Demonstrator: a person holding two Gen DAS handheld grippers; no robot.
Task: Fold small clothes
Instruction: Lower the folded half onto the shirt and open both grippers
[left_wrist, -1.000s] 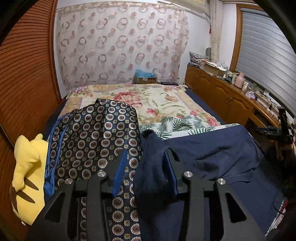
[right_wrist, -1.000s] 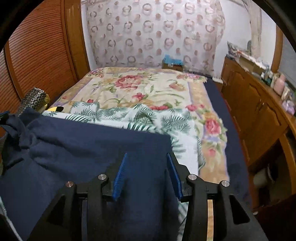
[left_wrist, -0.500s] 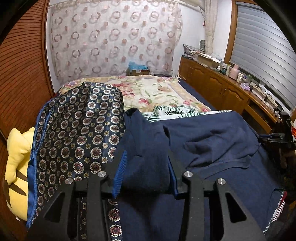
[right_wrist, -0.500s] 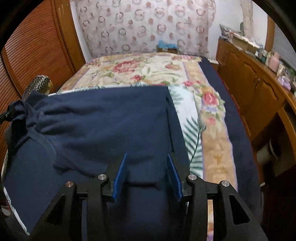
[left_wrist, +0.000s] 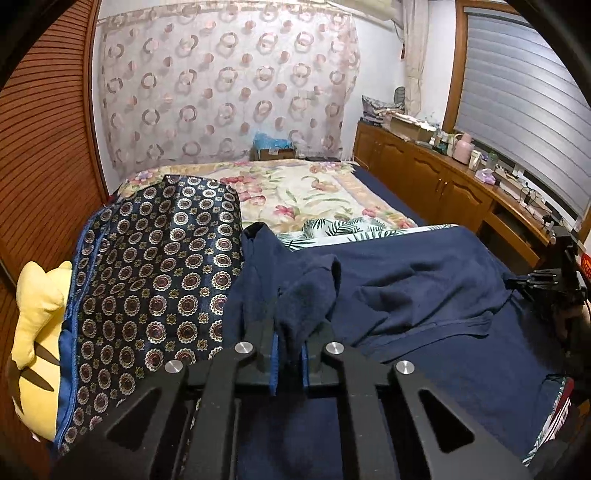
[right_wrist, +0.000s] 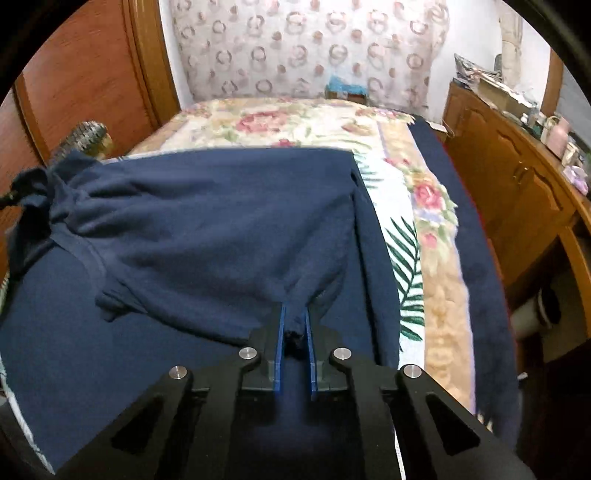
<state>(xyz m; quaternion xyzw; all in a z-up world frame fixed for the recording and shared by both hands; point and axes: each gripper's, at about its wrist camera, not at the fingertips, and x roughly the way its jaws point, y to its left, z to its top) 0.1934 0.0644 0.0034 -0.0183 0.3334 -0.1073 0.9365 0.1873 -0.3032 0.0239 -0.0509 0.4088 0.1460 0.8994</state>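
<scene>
The left gripper (left_wrist: 288, 343) is pinching a bunched corner of the dark navy soft-knit garment (left_wrist: 424, 295), its blue-padded jaws closed tight on the fabric. The right gripper (right_wrist: 294, 332) is likewise clamping a gathered fold of that garment (right_wrist: 221, 229). The garment is lying spread across the near end of the floral-quilted bed (right_wrist: 295, 122), beside a dark medallion-patterned cloth (left_wrist: 159, 266) and a yellow plush toy (left_wrist: 33, 332).

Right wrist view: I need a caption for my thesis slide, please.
Right tool shut on a pinched fold of the navy garment, spread over the floral bedspread.
</scene>
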